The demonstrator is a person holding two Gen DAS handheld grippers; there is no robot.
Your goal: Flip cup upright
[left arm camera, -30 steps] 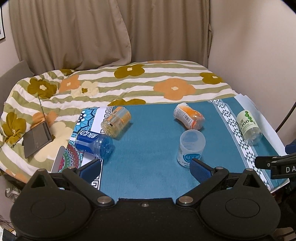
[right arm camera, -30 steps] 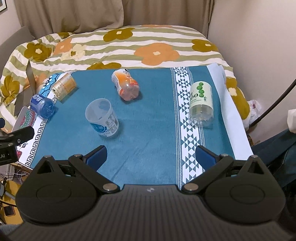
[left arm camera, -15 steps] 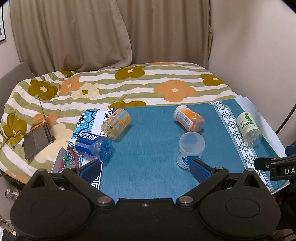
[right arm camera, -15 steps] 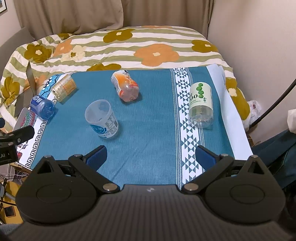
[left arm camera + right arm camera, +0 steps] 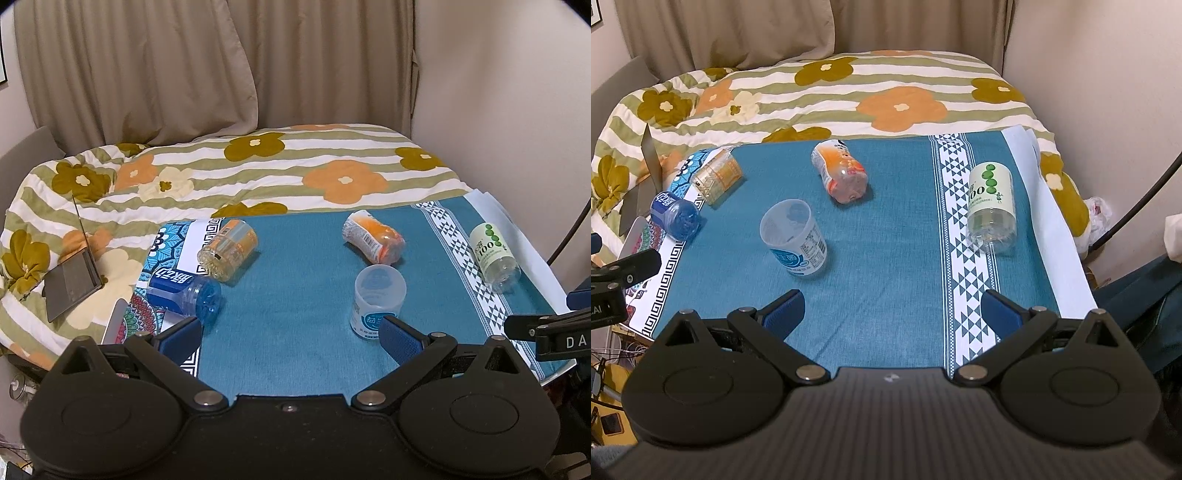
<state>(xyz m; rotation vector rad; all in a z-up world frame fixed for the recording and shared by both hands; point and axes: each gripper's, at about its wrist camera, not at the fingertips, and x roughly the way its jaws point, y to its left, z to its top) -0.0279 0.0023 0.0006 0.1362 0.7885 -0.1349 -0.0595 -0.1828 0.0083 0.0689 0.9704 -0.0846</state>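
A clear plastic cup (image 5: 376,301) with a white and blue label stands upright, mouth up, on the teal cloth (image 5: 295,280); it also shows in the right wrist view (image 5: 795,238). My left gripper (image 5: 291,332) is open and empty, low at the near edge, with its right finger just in front of the cup. My right gripper (image 5: 892,312) is open and empty, near the front edge, to the right of and nearer than the cup.
Lying on the cloth are an orange bottle (image 5: 841,176), a green-labelled bottle (image 5: 990,205), an amber jar (image 5: 716,177) and a blue bottle (image 5: 675,215). A flowered quilt (image 5: 849,92) lies beyond. A laptop (image 5: 72,278) sits at left.
Both cameras have drawn back and tilted up a little, so the table sits lower in view. The cup and bottles have not moved. Both grippers stay open.
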